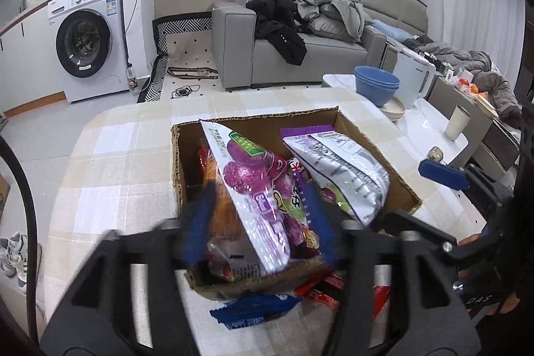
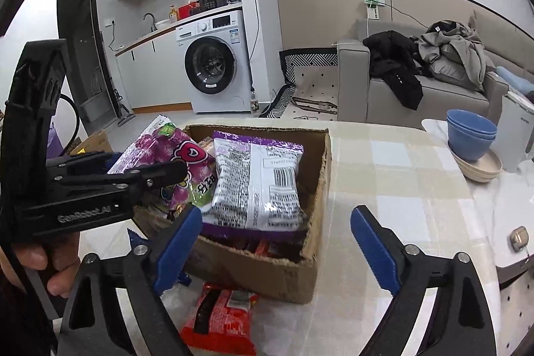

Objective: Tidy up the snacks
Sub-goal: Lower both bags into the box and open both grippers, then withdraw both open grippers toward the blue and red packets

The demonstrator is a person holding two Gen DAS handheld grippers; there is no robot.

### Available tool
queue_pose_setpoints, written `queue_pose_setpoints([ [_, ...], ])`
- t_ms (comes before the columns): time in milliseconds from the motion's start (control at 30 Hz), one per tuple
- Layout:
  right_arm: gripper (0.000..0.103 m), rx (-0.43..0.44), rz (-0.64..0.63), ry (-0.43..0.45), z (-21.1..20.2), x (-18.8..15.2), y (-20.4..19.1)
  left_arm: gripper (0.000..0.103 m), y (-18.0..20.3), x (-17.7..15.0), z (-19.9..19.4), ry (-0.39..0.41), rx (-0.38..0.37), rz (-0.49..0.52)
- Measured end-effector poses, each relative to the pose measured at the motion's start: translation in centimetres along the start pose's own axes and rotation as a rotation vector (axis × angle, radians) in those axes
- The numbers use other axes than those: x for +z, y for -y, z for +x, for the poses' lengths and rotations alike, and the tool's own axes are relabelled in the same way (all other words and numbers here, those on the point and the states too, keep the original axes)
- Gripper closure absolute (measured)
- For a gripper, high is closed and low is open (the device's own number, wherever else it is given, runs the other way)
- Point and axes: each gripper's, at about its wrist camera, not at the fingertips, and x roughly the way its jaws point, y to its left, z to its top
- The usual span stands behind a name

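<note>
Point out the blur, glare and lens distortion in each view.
Left wrist: fingers motion-blurred, glare on the purple bag, wall lines bowed, corners black. Right wrist: sharp fingers, glare on the silver bag, same fisheye bowing.

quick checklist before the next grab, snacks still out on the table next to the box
1. Right gripper free: ok. Jaws wide apart, nothing between them.
2. Left gripper free: cannot tell. Its blurred blue fingers straddle the purple grape bag; contact is unclear.
3. Bags settled in the cardboard box: ok. The grape bag and the silver and purple bag lean upright inside.
4. Snacks left outside: not ok. The red packet and the blue packet lie on the tablecloth in front of the box.
5. Room in the box: cannot tell. The upright bags hide most of the inside.
</note>
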Motion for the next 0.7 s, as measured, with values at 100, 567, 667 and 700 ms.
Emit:
queue_pose_setpoints([
  [100,0.003,-0.006,0.009,-0.004,-0.7,-0.6,0.1,0.021,0.0,-0.5,-1.6,0.025,-0.003,0.002],
  [567,0.001,0.032,0.044,-0.070,-2.3,-4.7,-0.4,0.001,-0.9,-5.7,-7.5,0.026,0.058,-0.012],
  [667,0.001,0.039,0.042,-0.080,-2.5,-5.6,-0.7,0.001,-1.3,-7.2,-8.1,0.019,0.067,-0.024],
  [700,0.001,0.038,0.042,-0.082,-2.6,-5.9,-0.8,0.001,-1.5,-7.8,-8.4,0.017,0.072,-0.026],
])
